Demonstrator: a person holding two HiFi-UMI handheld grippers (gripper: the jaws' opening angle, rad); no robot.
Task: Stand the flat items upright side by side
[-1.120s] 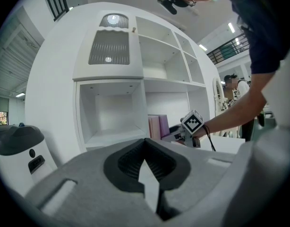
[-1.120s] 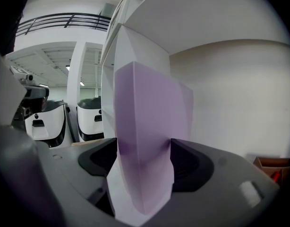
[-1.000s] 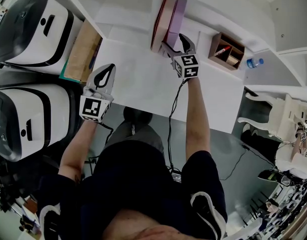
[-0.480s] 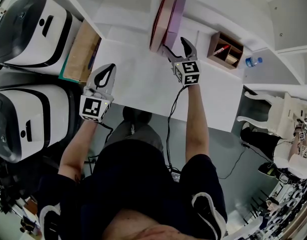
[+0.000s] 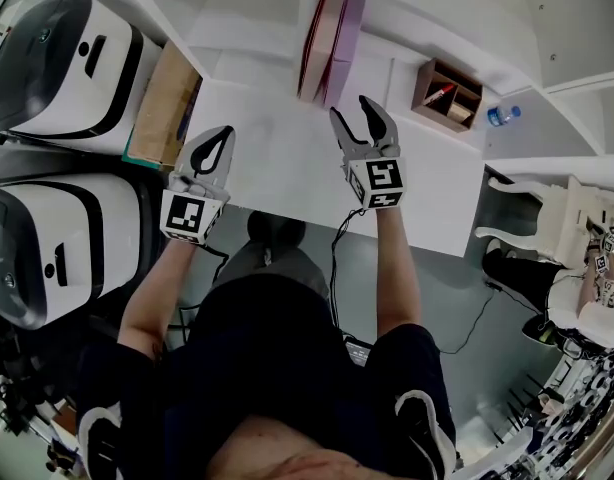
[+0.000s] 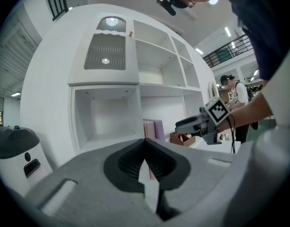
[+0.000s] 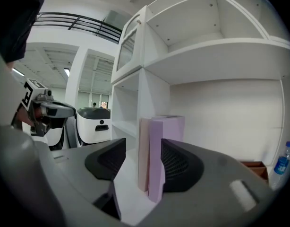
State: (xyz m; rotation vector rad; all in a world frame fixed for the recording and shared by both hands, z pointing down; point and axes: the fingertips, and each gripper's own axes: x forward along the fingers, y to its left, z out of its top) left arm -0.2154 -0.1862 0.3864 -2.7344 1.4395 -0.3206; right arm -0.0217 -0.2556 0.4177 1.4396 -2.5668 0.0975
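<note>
Two flat boxes, a pink one (image 5: 315, 43) and a purple one (image 5: 345, 40), stand upright side by side at the back of the white desk (image 5: 277, 158). My right gripper (image 5: 359, 118) is a short way in front of them and touches neither. It is open and its jaws have just been closing with nothing between them. The right gripper view shows the pink box (image 7: 143, 150) and the purple box (image 7: 160, 145) ahead, beyond the jaws. My left gripper (image 5: 212, 148) hovers over the desk's left part, shut and empty. From the left gripper view (image 6: 146, 161) the boxes (image 6: 153, 129) show far off.
A flat cardboard box (image 5: 165, 98) lies at the desk's left edge, beside two large white machines (image 5: 72, 63) (image 5: 42, 243). A wooden organiser (image 5: 447, 93) with a red pen and a water bottle (image 5: 507, 120) sit at the right. White shelf compartments (image 6: 107, 115) rise behind.
My right gripper has drawn back from the upright boxes toward the desk's front, and its jaws have narrowed. The boxes stay standing. The left gripper has kept still.
</note>
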